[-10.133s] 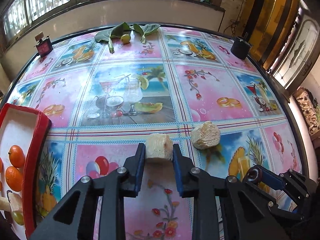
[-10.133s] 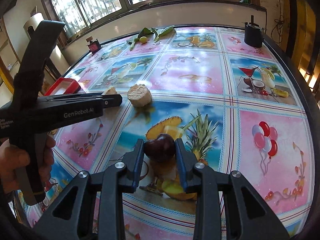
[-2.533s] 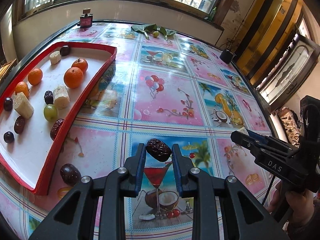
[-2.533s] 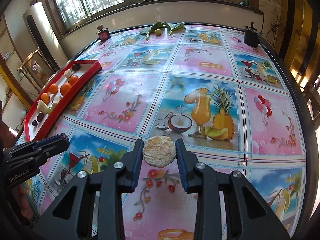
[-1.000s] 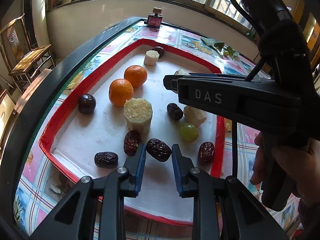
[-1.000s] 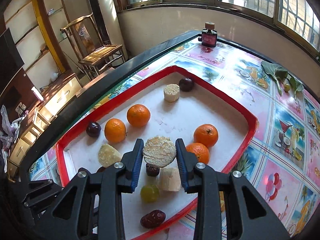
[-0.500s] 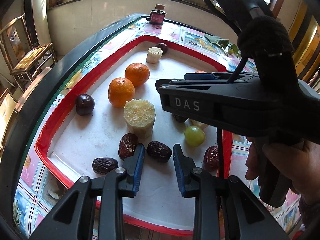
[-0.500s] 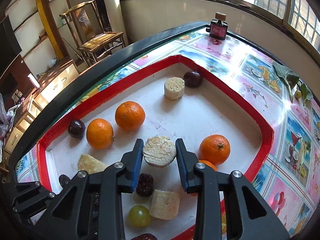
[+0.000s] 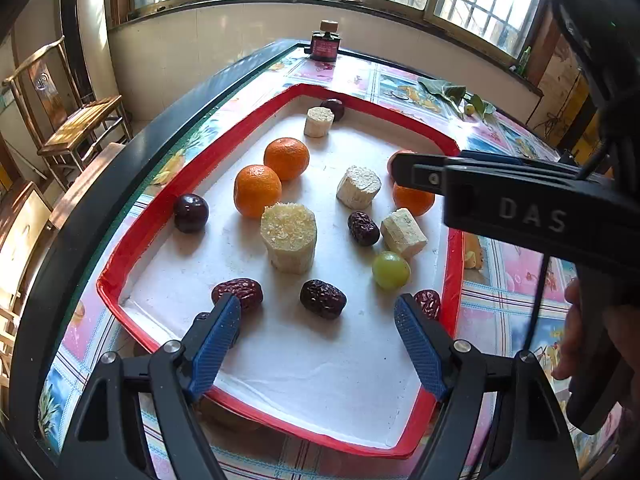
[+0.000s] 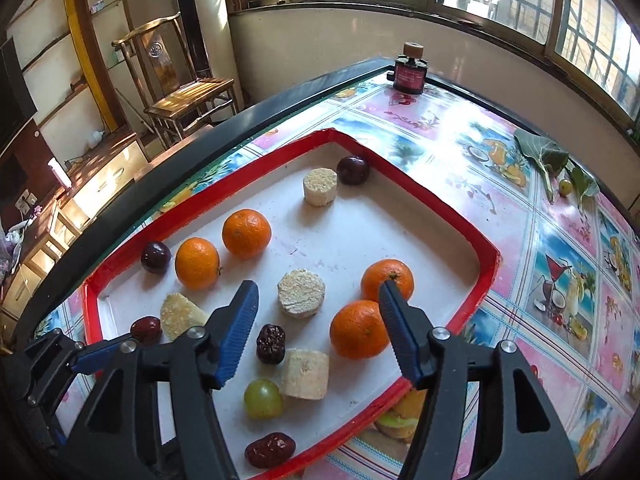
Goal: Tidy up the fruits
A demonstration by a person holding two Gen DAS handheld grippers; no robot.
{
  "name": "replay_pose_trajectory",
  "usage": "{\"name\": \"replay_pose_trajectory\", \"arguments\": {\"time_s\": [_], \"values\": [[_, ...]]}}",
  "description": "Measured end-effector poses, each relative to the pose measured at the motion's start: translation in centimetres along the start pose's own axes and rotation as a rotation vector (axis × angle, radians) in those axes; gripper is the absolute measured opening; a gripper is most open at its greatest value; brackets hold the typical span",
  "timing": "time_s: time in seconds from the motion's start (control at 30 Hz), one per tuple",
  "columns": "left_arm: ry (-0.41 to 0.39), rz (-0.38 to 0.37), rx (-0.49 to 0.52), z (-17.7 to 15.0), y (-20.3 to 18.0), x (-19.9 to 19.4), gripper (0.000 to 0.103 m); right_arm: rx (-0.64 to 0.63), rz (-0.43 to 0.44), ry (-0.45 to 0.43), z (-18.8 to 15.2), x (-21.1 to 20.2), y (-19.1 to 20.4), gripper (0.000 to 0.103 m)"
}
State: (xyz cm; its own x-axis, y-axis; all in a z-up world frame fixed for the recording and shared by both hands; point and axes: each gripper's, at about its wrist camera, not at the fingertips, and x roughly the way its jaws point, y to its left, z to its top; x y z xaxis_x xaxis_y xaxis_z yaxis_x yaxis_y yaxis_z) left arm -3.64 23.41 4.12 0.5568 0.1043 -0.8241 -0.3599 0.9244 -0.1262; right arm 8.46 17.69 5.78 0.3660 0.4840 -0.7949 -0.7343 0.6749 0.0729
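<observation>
A red-rimmed white tray (image 9: 136,232) (image 10: 480,280) holds several oranges, pale sugarcane chunks, dark plums, red dates and a green grape (image 9: 391,270) (image 10: 263,398). My left gripper (image 9: 318,306) is open over the tray's near end, with a dark date (image 9: 323,298) lying on the tray between its fingers. My right gripper (image 10: 316,294) is open above a round sugarcane chunk (image 10: 301,293) (image 9: 358,187) that rests on the tray. The right gripper's body crosses the left wrist view at the right.
The tray sits near the table's dark left edge (image 9: 120,168). A small dark red bottle (image 9: 325,42) (image 10: 409,72) stands at the far edge. Green leaves with a small fruit (image 10: 560,172) lie far right. A wooden chair (image 10: 180,84) stands beyond the table.
Both grippers have opened. The left one let the date go onto the tray, and the right one let the sugarcane chunk go onto the tray. Both have drawn back a little.
</observation>
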Motion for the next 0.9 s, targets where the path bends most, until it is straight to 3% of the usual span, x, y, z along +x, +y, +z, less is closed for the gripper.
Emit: {"name": "replay_pose_trajectory", "arguments": {"time_s": [0.37,0.63,0.9], "values": [[-0.029,0.005,0.020,-0.6,-0.6,-1.5,0.079,0.198,0.016,-0.047,-6.1,-6.8,-3.0,0.079],[-0.073,0.061,0.066,-1.1,-1.4,-2.6,0.079,0.264,-0.090,-0.026,-13.1,-9.8,-5.1,0.082],[-0.095,0.106,0.049,-1.7,-0.4,-3.3,0.081,0.298,-0.108,-0.009,-15.8,-11.4,-6.4,0.082]]}}
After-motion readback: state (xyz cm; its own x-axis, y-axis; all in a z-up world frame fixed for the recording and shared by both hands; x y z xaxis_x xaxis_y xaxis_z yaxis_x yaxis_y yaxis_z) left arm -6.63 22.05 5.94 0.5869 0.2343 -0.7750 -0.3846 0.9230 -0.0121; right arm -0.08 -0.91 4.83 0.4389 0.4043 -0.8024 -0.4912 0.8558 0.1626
